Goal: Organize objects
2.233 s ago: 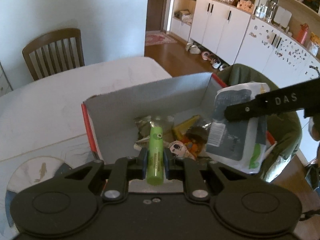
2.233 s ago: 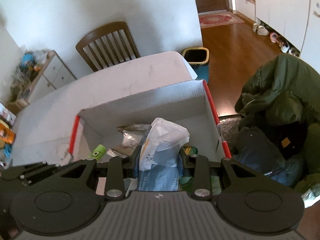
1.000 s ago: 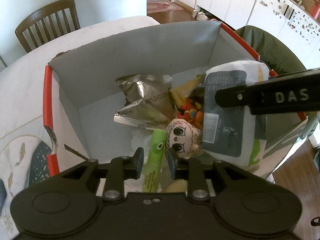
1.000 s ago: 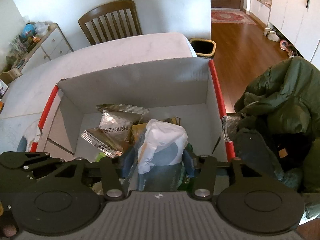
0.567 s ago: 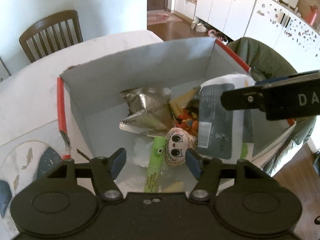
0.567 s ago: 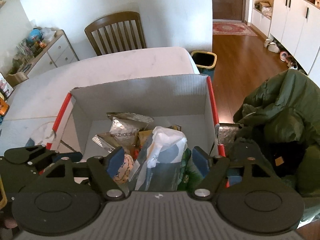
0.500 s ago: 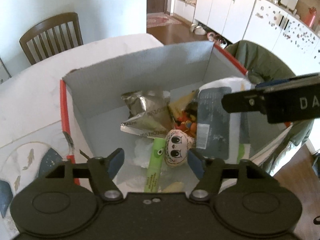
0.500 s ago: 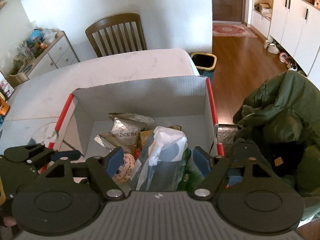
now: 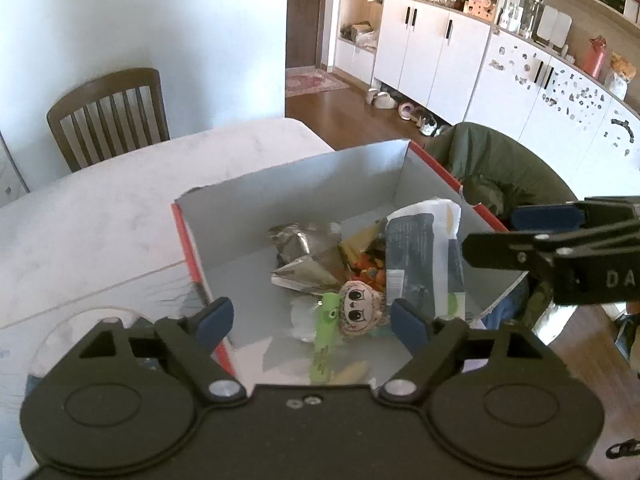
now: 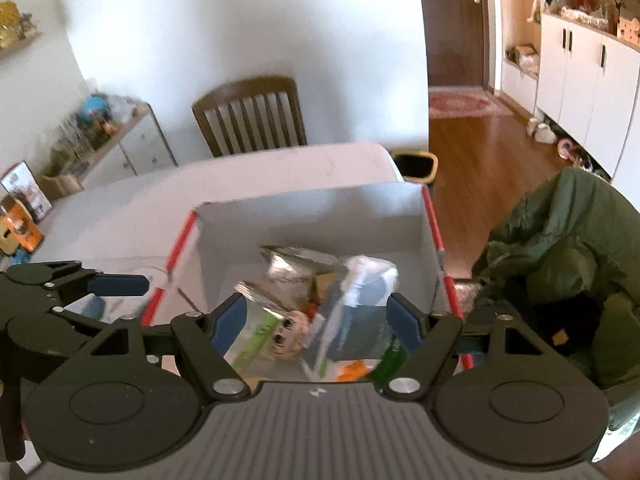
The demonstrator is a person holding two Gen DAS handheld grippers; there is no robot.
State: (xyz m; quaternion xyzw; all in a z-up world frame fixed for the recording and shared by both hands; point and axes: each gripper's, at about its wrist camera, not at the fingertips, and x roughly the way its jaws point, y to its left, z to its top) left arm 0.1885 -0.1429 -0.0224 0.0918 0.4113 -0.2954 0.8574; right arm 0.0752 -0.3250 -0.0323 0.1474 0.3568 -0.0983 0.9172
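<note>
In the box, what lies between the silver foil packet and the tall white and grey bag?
In the left wrist view, a yellow and orange wrapper lies between the silver foil packet and the white and grey bag.

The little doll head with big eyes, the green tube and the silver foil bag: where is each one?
Doll head (image 9: 359, 311), left wrist view, on its face.
Green tube (image 9: 325, 344), left wrist view, mid-length of its body.
Silver foil bag (image 9: 306, 258), left wrist view, on its crinkled middle.

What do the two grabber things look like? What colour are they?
Both are black plastic. The left gripper has two round discs on its body, silver screws and dark blue pads on its fingertips. The right gripper matches, with a ribbed grey panel behind it. Seen from the side, its finger carries white letters, "DA".
</note>
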